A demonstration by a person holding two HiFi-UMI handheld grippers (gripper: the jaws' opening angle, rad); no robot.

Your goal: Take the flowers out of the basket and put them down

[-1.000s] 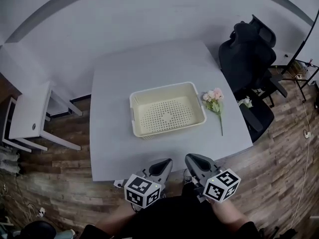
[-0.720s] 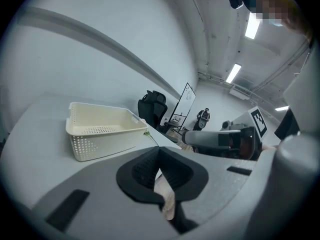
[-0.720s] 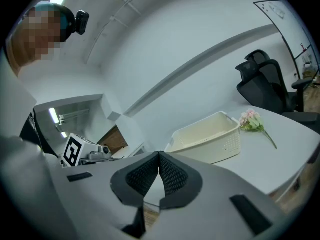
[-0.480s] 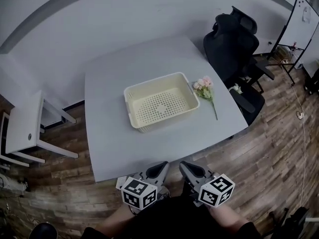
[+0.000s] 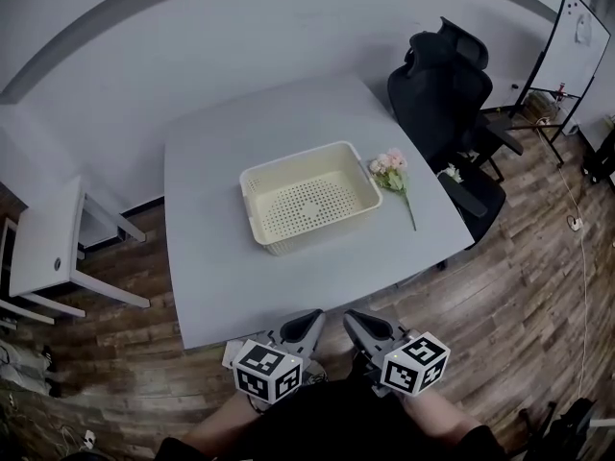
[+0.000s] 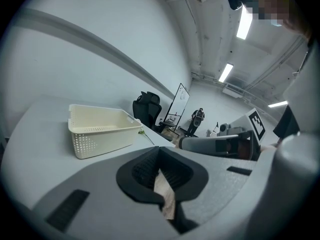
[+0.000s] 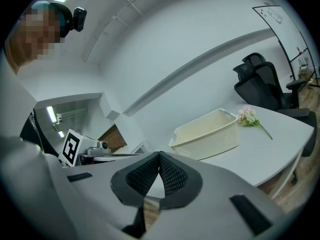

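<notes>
Flowers (image 5: 391,171) lie outside the basket (image 5: 317,235); both tongs are closed and empty.
The flowers rest on the table (image 5: 240,277) at the basket's 3 o'clock. The left gripper (image 5: 309,321) and right gripper (image 5: 354,321) hang at 6 o'clock past the table edge. In the left gripper view the basket hides the blooms.

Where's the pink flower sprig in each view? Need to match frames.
Head view: pink artificial flower sprig on the grey table, right of centre, just right of the cream perforated plastic basket.
Left gripper view: only its green stem peeks past the basket at its right corner.
Right gripper view: upper right, right of the basket.
Shared landmark: the basket.
</notes>
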